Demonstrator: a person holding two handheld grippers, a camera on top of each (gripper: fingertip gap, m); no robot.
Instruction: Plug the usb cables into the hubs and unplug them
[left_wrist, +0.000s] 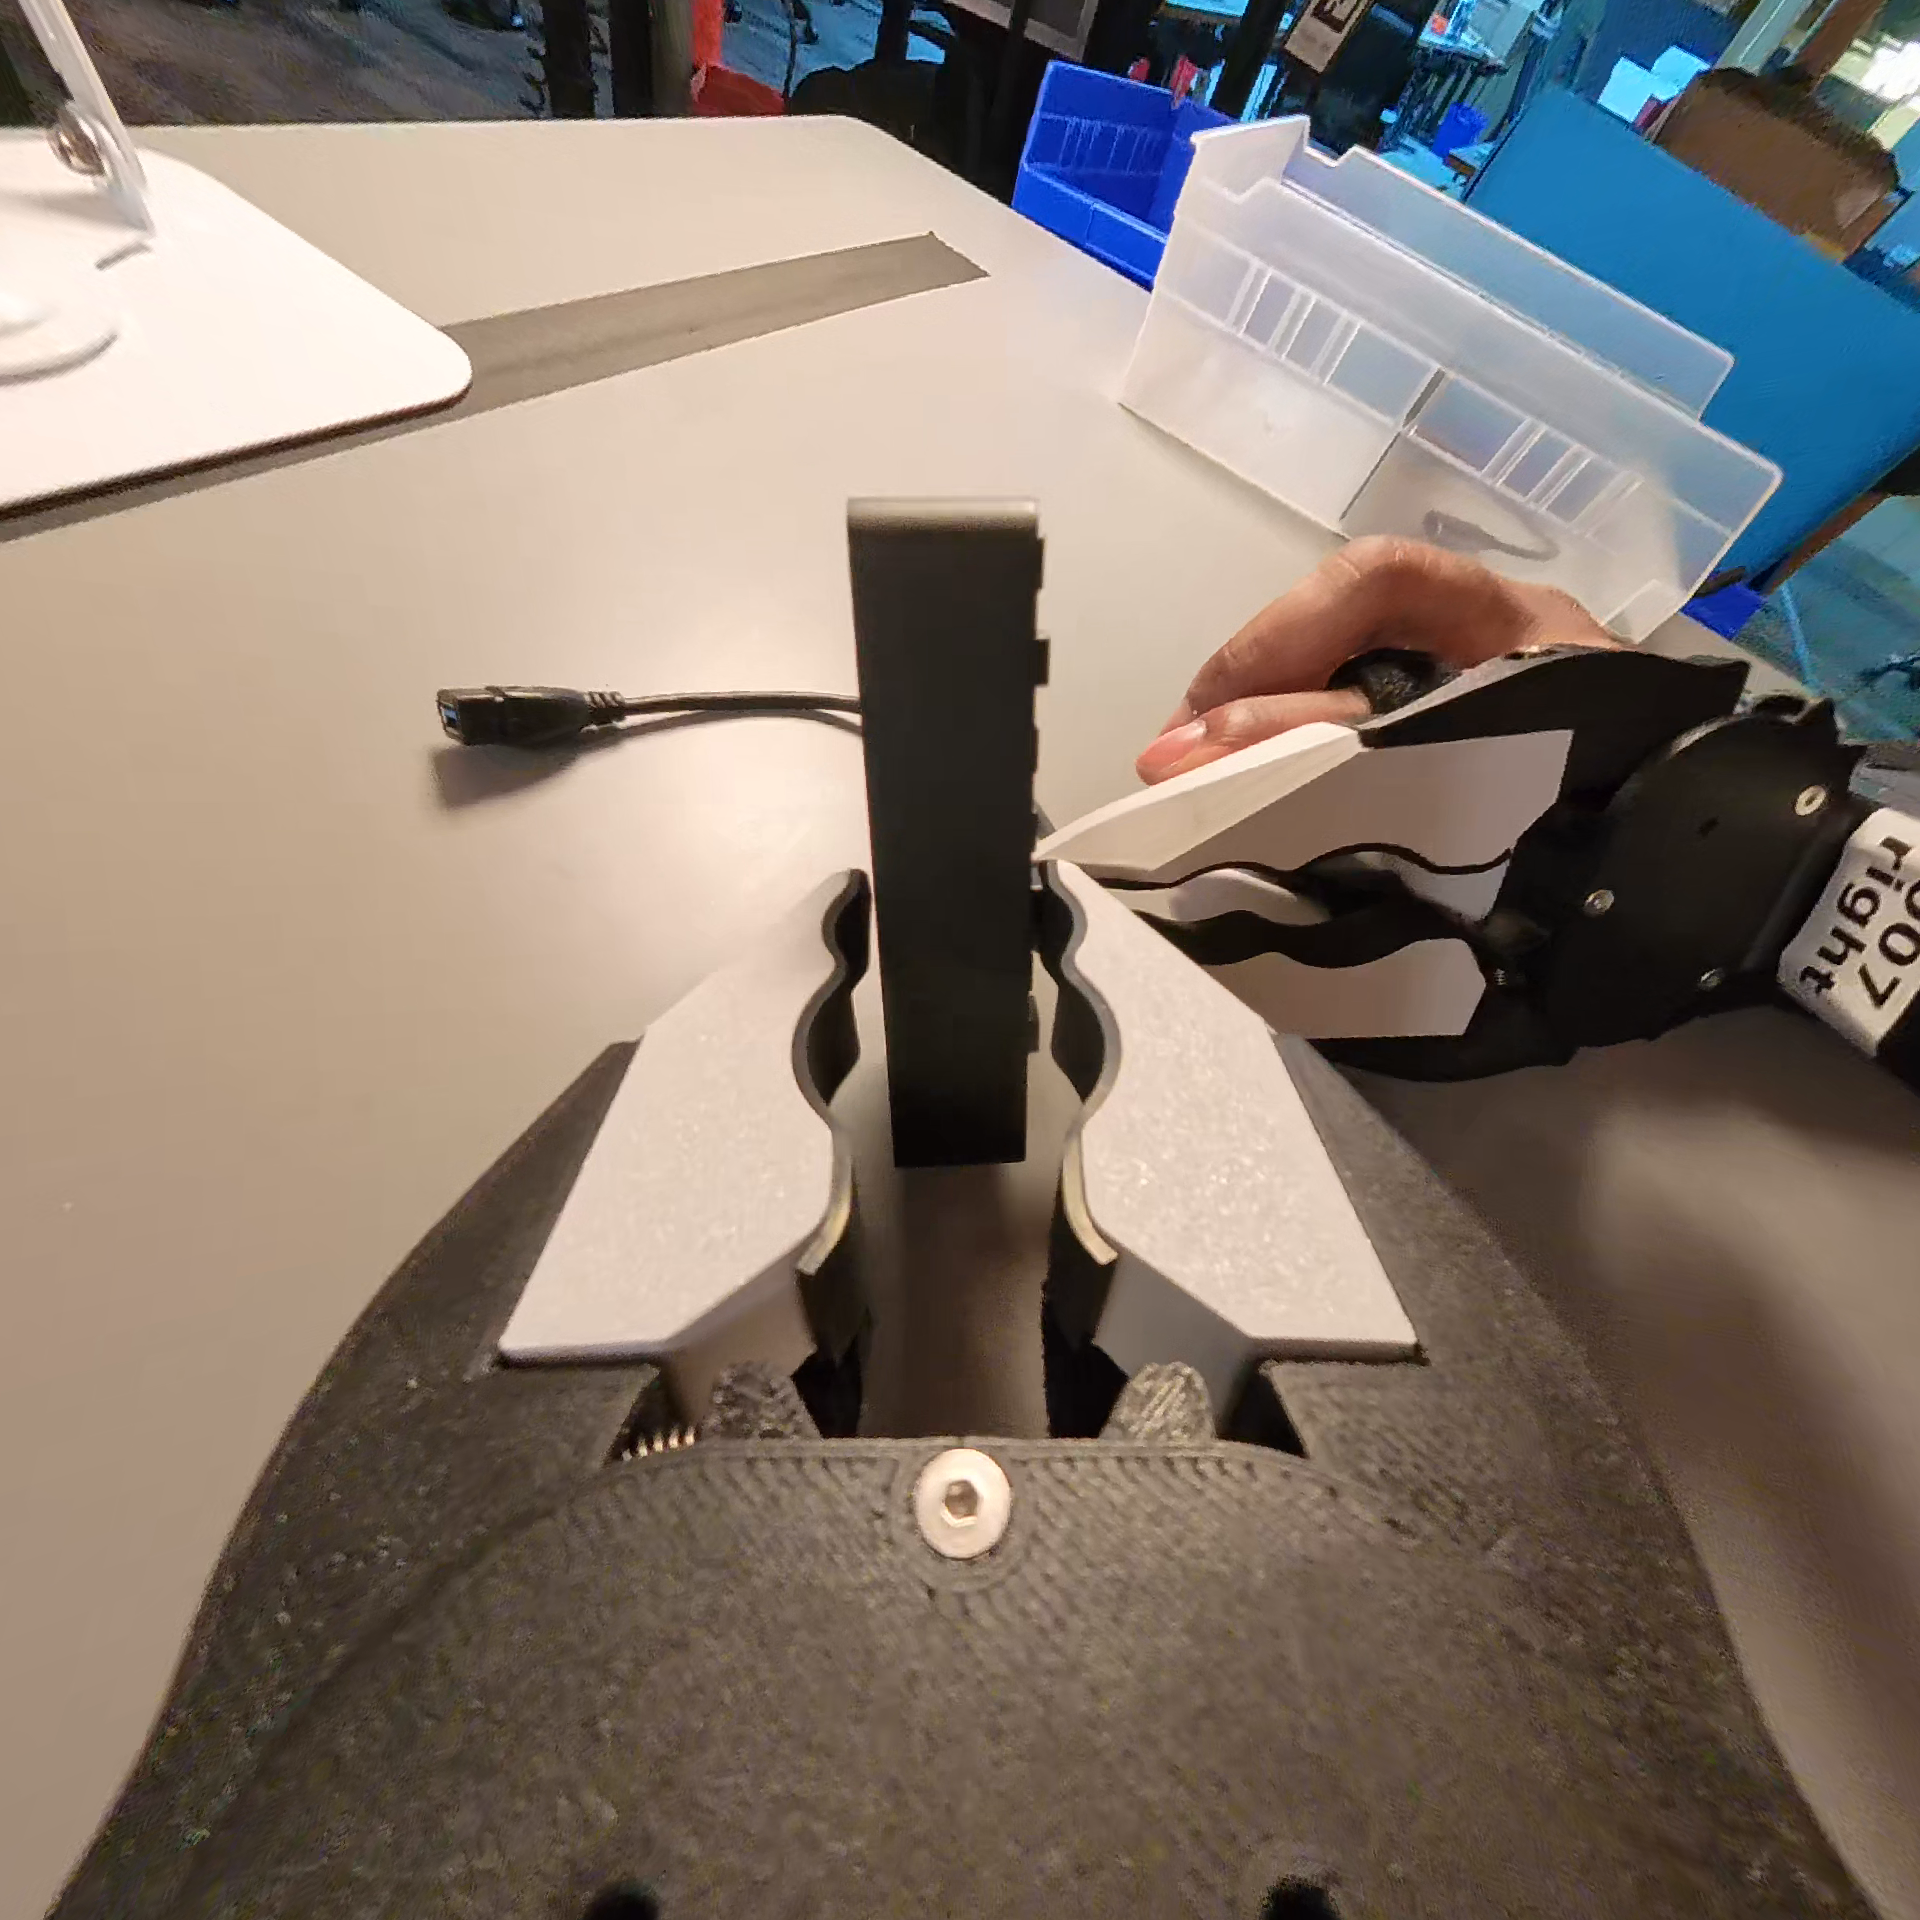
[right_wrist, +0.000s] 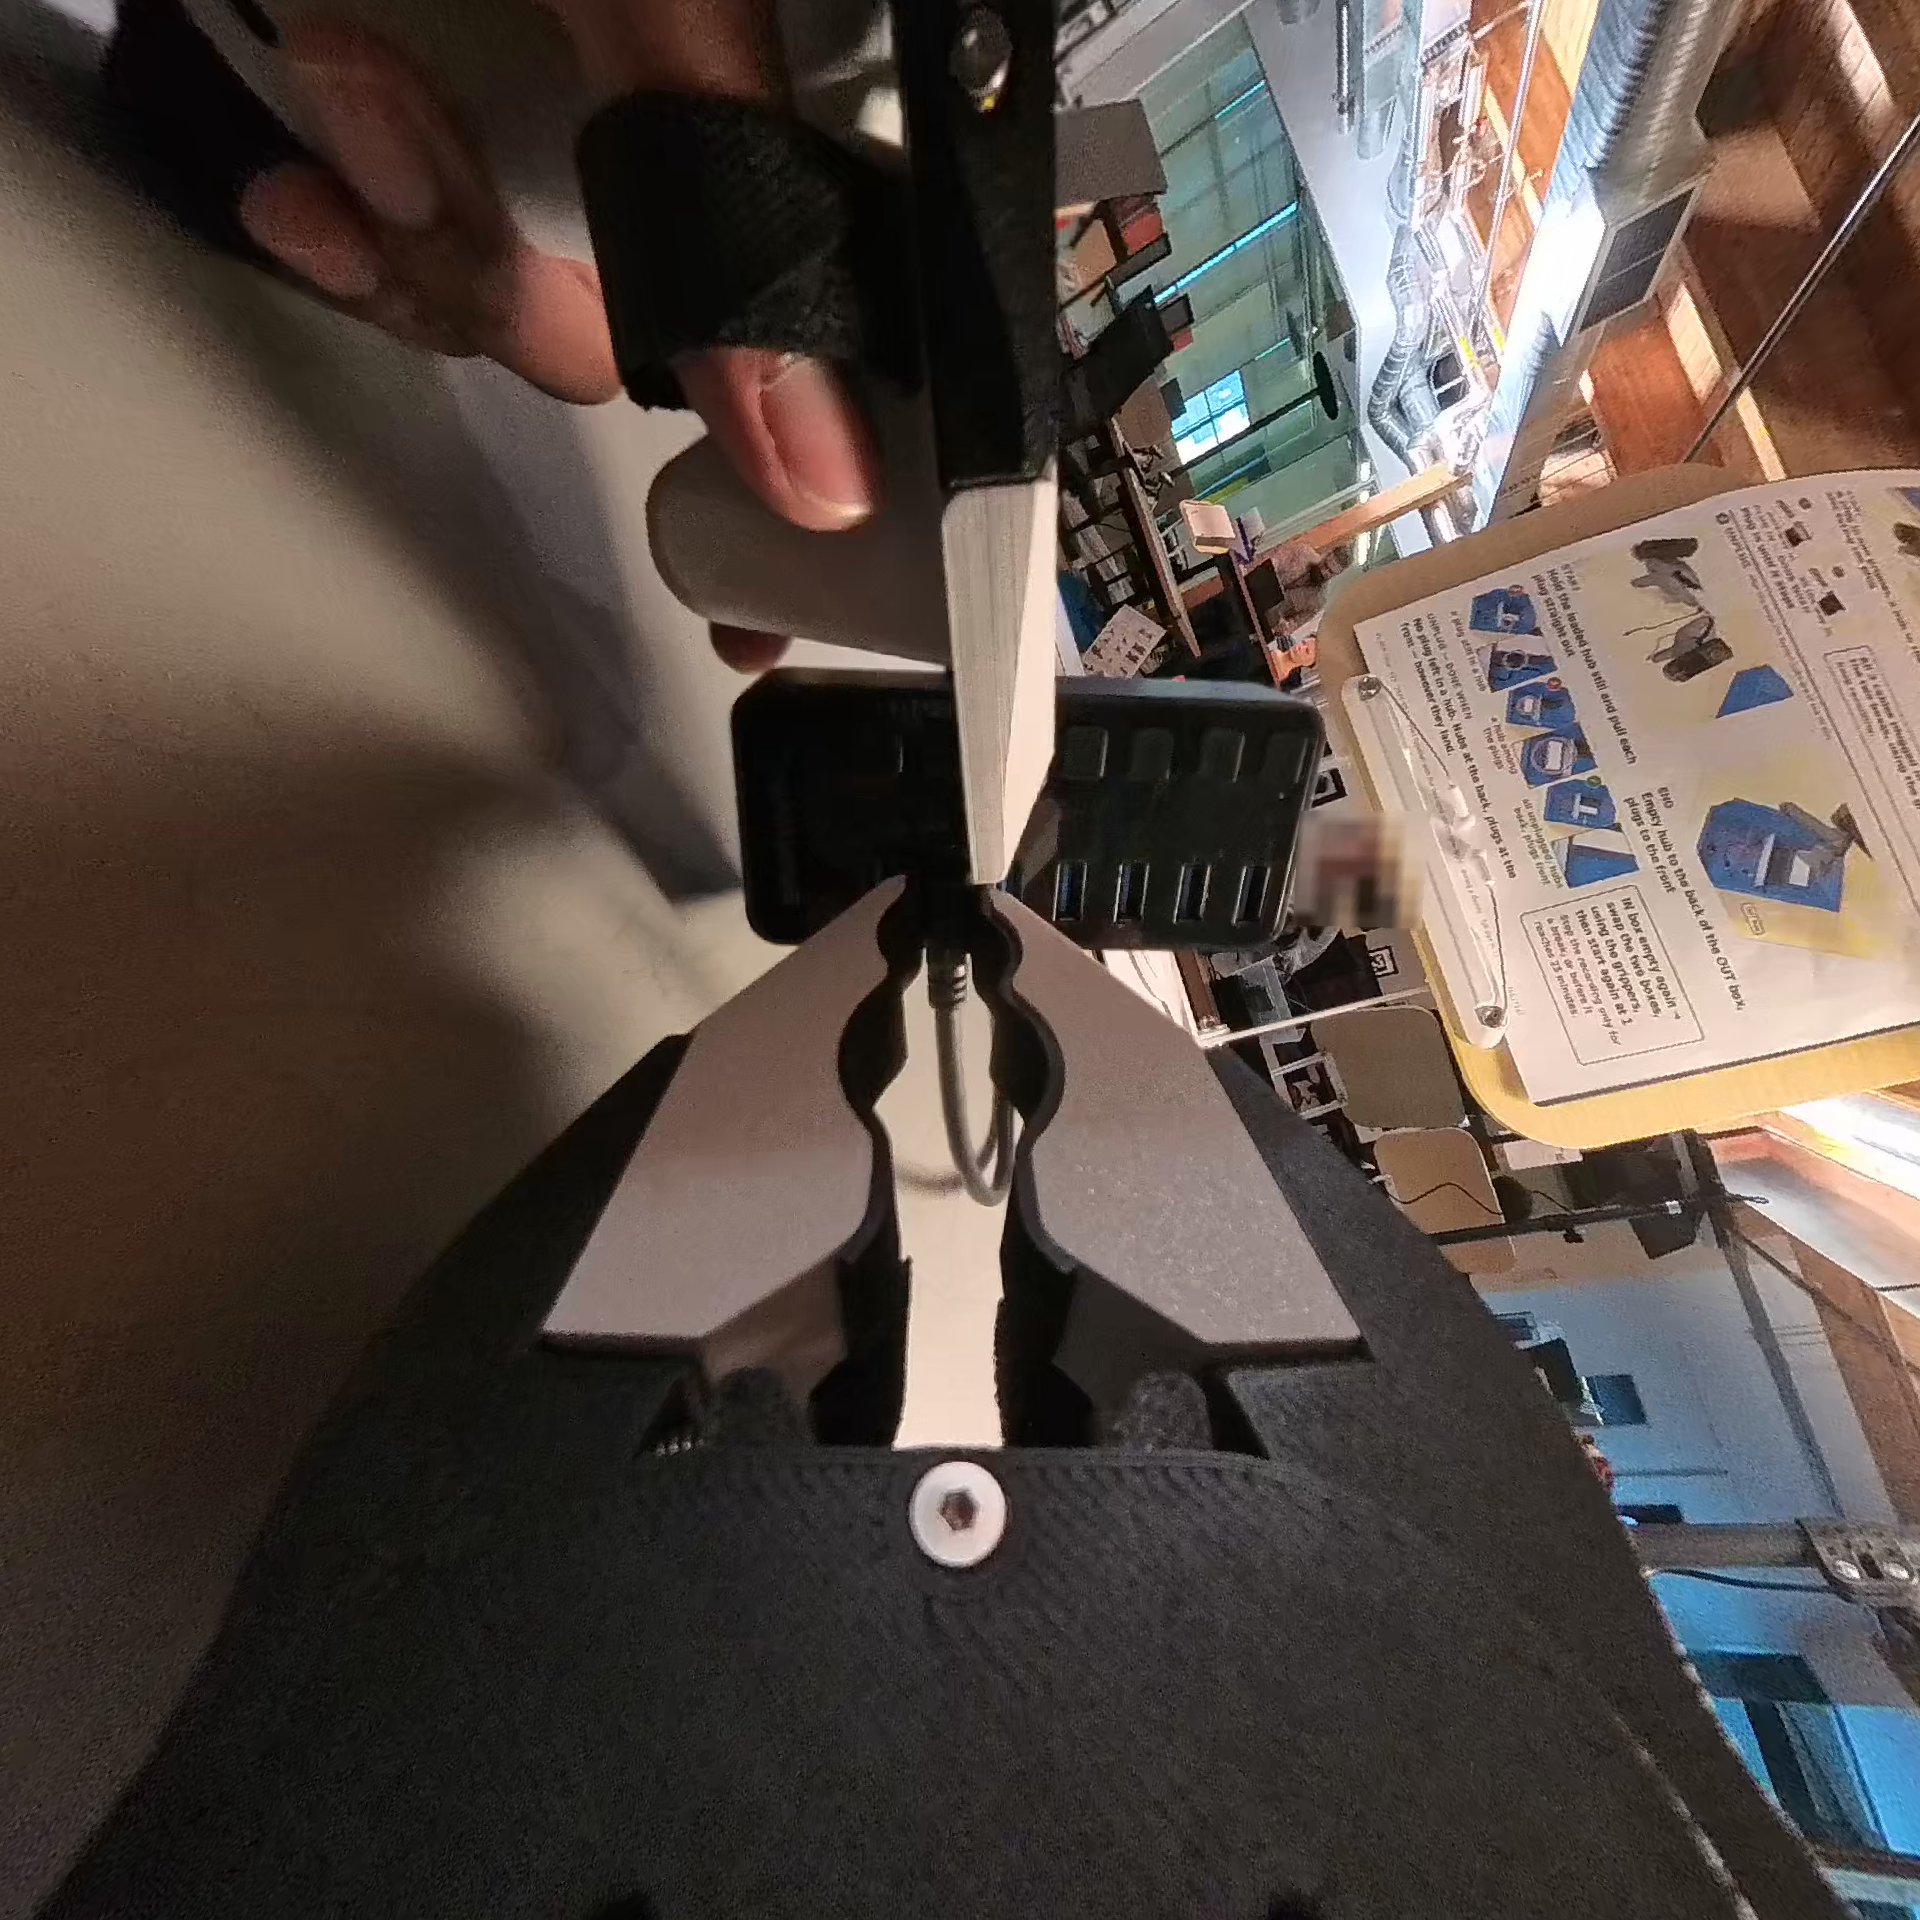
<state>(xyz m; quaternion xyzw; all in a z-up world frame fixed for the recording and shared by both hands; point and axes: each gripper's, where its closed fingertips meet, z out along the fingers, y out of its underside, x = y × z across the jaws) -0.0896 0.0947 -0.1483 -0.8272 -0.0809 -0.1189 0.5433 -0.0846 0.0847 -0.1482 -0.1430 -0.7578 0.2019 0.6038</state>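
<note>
Covering most of the left wrist view, the grey table (left_wrist: 312, 831) is seen, and above it the black hub (left_wrist: 940, 831) is held upright, clamped between the fingers of the left gripper (left_wrist: 948, 894). The right gripper (right_wrist: 940, 904) is closed on a plug (right_wrist: 943, 940) — seated at the hub's port side — while another black cable (left_wrist: 540, 712) lies loose on the table behind.

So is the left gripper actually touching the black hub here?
Touching. In the left wrist view the left gripper has both fingers pressed against the sides of the black hub, which stands upright between them with no gap visible.
</note>
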